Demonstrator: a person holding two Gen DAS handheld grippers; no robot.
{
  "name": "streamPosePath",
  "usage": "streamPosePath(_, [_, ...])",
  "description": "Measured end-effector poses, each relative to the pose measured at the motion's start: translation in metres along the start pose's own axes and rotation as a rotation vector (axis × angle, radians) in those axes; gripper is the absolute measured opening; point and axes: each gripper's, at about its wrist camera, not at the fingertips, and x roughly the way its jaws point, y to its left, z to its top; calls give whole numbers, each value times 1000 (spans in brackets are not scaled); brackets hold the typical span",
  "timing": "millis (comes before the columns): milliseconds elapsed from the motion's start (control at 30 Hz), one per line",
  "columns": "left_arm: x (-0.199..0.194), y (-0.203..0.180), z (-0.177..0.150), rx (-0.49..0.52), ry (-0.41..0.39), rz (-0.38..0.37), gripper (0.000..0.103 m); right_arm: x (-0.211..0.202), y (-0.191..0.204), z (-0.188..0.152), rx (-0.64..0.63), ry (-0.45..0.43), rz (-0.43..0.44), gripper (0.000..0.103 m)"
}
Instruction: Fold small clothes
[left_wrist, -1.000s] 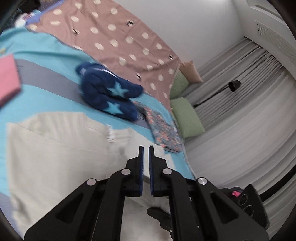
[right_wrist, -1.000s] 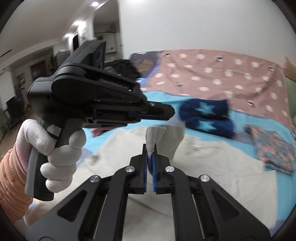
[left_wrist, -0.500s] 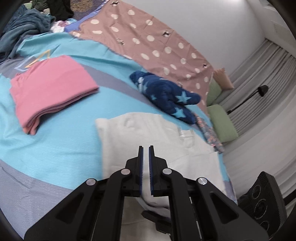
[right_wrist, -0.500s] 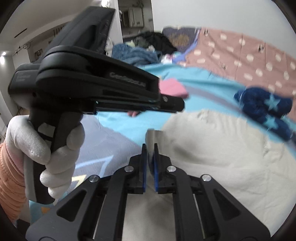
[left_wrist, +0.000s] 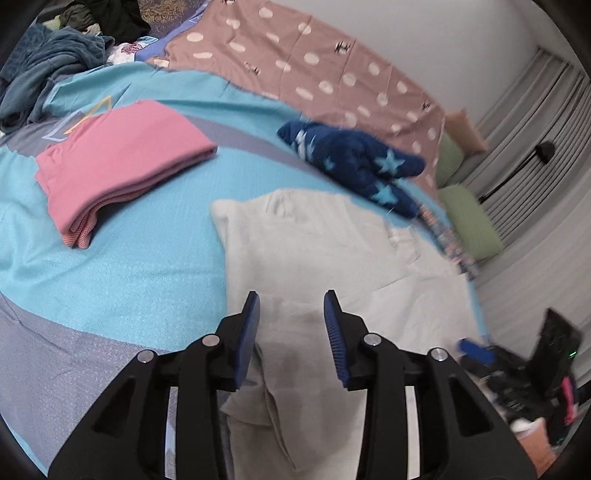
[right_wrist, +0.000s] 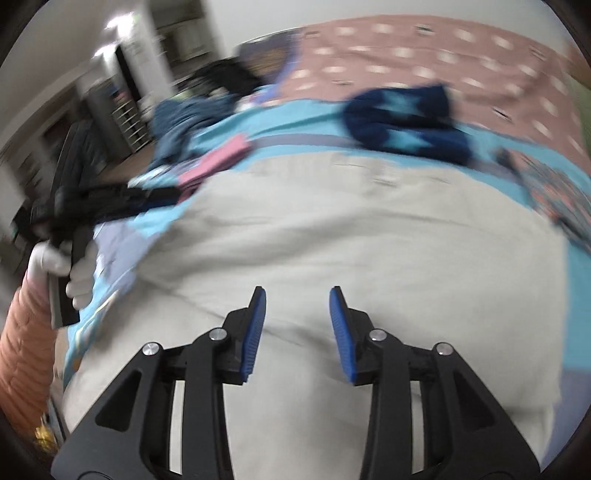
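Cream trousers (left_wrist: 332, 251), seemingly soft cotton, lie folded on turquoise bedspread (left_wrist: 122, 258).

One cream garment (left_wrist: 332, 251), one pink folded garment (left_wrist: 118, 162), one navy star garment (left_wrist: 354, 158), two green pillows (left_wrist: 469, 218).

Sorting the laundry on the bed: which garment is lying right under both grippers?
The cream garment, spread flat beneath the open left gripper; the folded pink one and navy star-patterned one lie farther off.

Two wrist cameras look down along their tools, close over the bed (left_wrist: 110, 266); both show the cream garment (right_wrist: 369, 240).
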Motion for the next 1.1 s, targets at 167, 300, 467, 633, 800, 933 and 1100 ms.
streamPosePath(167, [12, -15, -9, 111, -2, 87, 0, -26, -44, -23, 98, -39, -46, 39])
streamPosePath(300, [-33, -45, -1, 189, -182, 52, 0, -43, -86, -30, 153, -80, -138, 43])
streamPosePath(467, [-37, -46, 15, 207, -172, 75, 0, -50, -122, -42, 188, -67, -275, 47])
streamPosePath(633, [11, -26, -5, 190, 17, 148, 38, -51, -140, -64, 225, -65, -238, 47])
streamPosePath(800, [18, -22, -18, 219, -6, 225, 0, -52, -138, -67, 213, -72, -231, 51])
streamPosePath(933, [-20, -45, -8, 261, -164, 260, 0, -53, -140, -70, 223, -89, -213, 52])
streamPosePath(1100, [-28, -51, 8, 280, -166, 249, 0, -54, -143, -72, 248, -99, -188, 52])
